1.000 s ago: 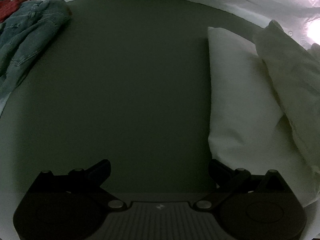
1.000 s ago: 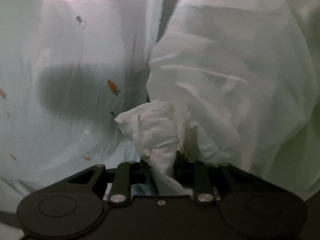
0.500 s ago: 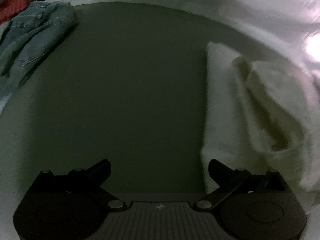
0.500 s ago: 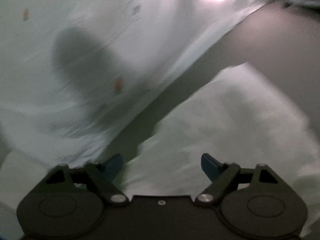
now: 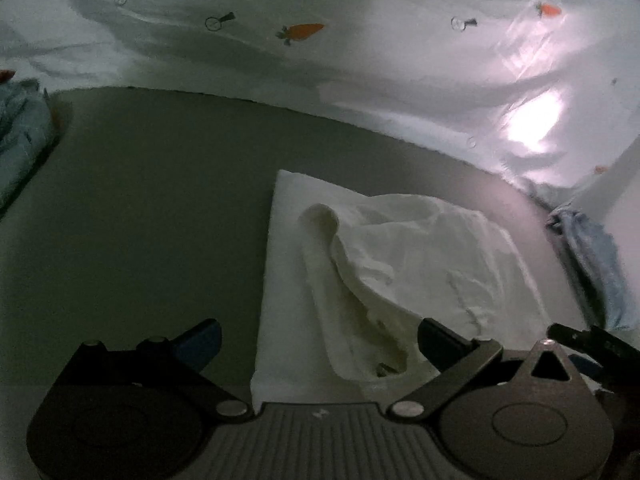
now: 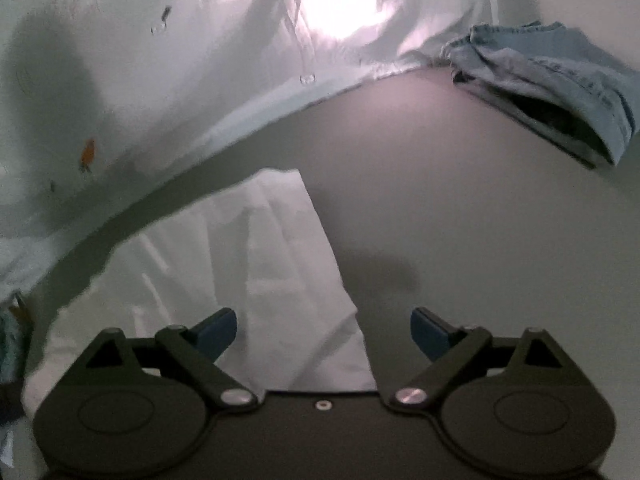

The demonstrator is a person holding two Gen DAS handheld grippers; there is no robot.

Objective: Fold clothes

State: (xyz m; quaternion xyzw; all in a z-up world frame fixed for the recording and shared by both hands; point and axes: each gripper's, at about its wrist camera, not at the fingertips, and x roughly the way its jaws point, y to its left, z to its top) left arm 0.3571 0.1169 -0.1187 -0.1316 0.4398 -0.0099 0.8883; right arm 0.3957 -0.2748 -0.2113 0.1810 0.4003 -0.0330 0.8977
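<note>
A white garment (image 5: 384,264) lies partly folded on the grey mat (image 5: 160,208), with a rumpled flap on top of its flat lower layer. My left gripper (image 5: 318,340) is open and empty, just above the garment's near edge. In the right wrist view the same white garment (image 6: 256,264) lies flat at the lower left. My right gripper (image 6: 324,330) is open and empty, hovering over the garment's right edge.
A pale sheet with carrot prints (image 5: 304,32) surrounds the mat and also shows in the right wrist view (image 6: 120,120). Blue denim garments lie at the mat's left edge (image 5: 20,136) and right edge (image 5: 596,264); a denim pile (image 6: 552,80) sits far right in the right wrist view.
My right gripper let go of the white garment and opened. The flap it held dropped onto the flat layer. Both cameras swung to a new view of the mat.
</note>
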